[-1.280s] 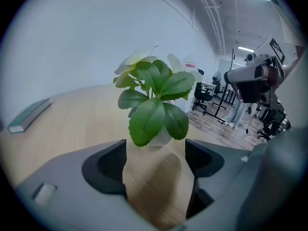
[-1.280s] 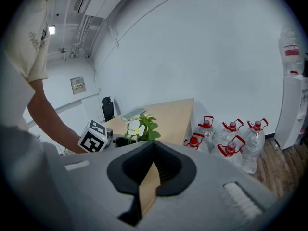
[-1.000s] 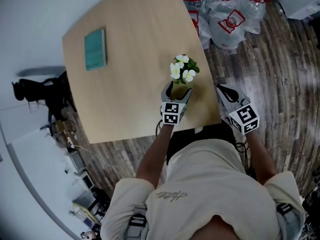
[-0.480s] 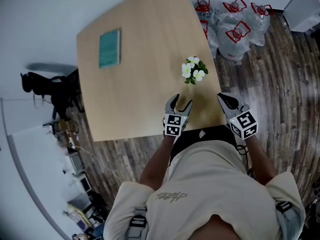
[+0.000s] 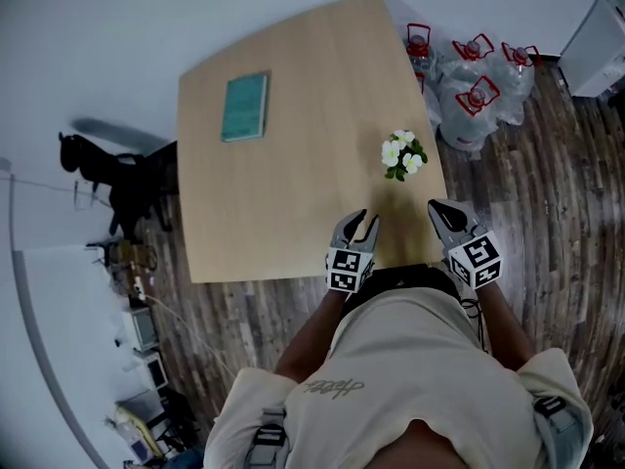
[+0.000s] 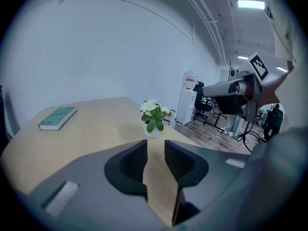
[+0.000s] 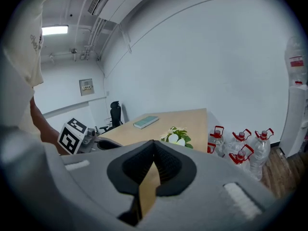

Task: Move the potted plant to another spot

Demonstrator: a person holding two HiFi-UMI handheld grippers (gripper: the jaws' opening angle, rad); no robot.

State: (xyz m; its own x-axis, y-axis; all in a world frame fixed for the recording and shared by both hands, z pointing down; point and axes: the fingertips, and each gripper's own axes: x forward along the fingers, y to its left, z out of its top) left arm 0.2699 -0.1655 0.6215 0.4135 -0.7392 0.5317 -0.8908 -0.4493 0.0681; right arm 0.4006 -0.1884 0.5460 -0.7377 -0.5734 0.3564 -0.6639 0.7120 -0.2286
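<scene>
**A:** Where is the potted plant [image 5: 402,154]?

**B:** It stands upright on the wooden table [image 5: 293,184], close to the right edge in the head view and toward the person's end. It has white flowers over green leaves. The left gripper view shows it [image 6: 154,117] in a small pale pot, straight ahead past the jaws.

**A:** Is anything holding it?

**B:** No. Both grippers are nearer the person and clear of it. The left gripper [image 5: 366,221] hangs over the near edge of the table. Its jaws are closing, with a narrow gap left and only bare tabletop showing through it [image 6: 155,146].

**A:** And the right one?

**B:** The right gripper [image 5: 437,207] is near the table's near right corner. In its own view the jaw tips meet [image 7: 154,143], clenched on nothing. The plant [image 7: 177,136] sits beyond them, a little to the right.

**A:** What else is around?

**B:** A teal book [image 5: 244,106] lies flat on the far left part of the table, well apart from the plant. Several water bottles [image 5: 479,96] with red handles stand on the plank floor [image 5: 557,203] beside the table's right side. A dark office chair [image 7: 115,110] stands against the far wall in the right gripper view.
</scene>
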